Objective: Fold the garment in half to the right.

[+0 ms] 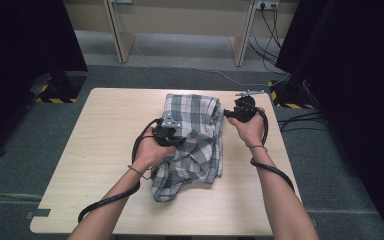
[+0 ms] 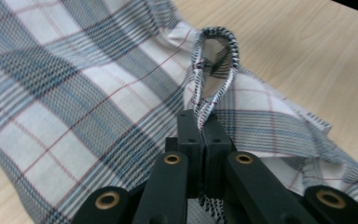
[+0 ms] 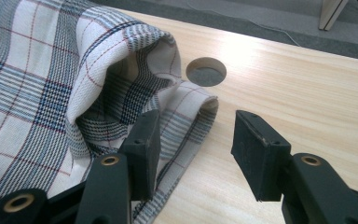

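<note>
in the high view the left hand-held gripper (image 1: pixel 172 131) sits on top of the checked cloth (image 1: pixel 195 140), and the hand and gripper body hide its jaws and the part of the cloth under them. the left gripper view settles it: the left hand-held gripper (image 2: pixel 204 135) is clamped tight on a raised fold of the cloth's hemmed edge, which loops up just beyond the tips. the cloth lies crumpled in the middle of the worktop (image 1: pixel 100 150), its lower layers folded out of sight. the right hand-held gripper (image 3: pixel 196 154) stands well open with nothing gripped, at the cloth's far right edge; one jaw rests against the hem, the other over bare wood near a round hole (image 3: pixel 206 71).
</note>
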`<state>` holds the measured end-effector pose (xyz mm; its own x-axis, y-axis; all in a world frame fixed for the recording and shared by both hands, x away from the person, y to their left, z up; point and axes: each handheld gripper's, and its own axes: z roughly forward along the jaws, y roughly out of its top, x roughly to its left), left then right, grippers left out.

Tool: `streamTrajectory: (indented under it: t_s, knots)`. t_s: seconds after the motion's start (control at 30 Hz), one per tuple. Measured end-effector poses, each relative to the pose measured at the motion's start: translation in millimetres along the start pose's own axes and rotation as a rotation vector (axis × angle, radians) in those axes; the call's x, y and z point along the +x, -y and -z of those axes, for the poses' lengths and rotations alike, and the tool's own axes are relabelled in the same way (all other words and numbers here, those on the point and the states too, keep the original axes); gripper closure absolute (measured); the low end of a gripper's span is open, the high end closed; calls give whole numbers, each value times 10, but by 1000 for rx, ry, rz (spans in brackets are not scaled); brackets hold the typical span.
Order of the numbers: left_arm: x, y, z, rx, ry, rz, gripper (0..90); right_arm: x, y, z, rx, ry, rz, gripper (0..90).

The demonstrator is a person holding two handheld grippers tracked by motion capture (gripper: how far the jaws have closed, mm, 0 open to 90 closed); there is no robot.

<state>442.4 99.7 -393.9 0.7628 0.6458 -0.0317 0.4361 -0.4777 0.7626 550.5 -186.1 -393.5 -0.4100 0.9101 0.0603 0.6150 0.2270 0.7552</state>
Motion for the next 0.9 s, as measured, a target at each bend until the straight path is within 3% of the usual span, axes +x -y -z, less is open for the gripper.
streamTrajectory:
  t_s: [0.2, 0.23, 0.4, 0.5, 0.57, 0.67, 0.77, 0.9]
  knots:
    - [-278, -107, -5, 36, 95, -106, 875, -103, 33, 146, -32, -1, -18, 516]
    - [-354, -105, -33, 67, 128, -143, 874, -114, 35, 165, -37, -2, -14, 515]
    - [-591, -46, -178, 177, 195, -255, 857, -113, 41, 266, -53, -8, -2, 510]
    - [-688, 0, -233, 218, 233, -315, 773, -82, 50, 311, -61, -16, 11, 505]
    - [-737, 14, -230, 218, 253, -347, 660, -64, 60, 328, -64, -22, 28, 498]
    - [-786, 11, -179, 206, 279, -376, 582, -29, 84, 338, -63, -32, 37, 490]
    - [-810, -8, -102, 183, 253, -397, 526, 8, 109, 332, -55, -39, 50, 481]
    - [-832, -33, 1, 142, 242, -382, 483, 48, 126, 328, -55, -45, 67, 475]
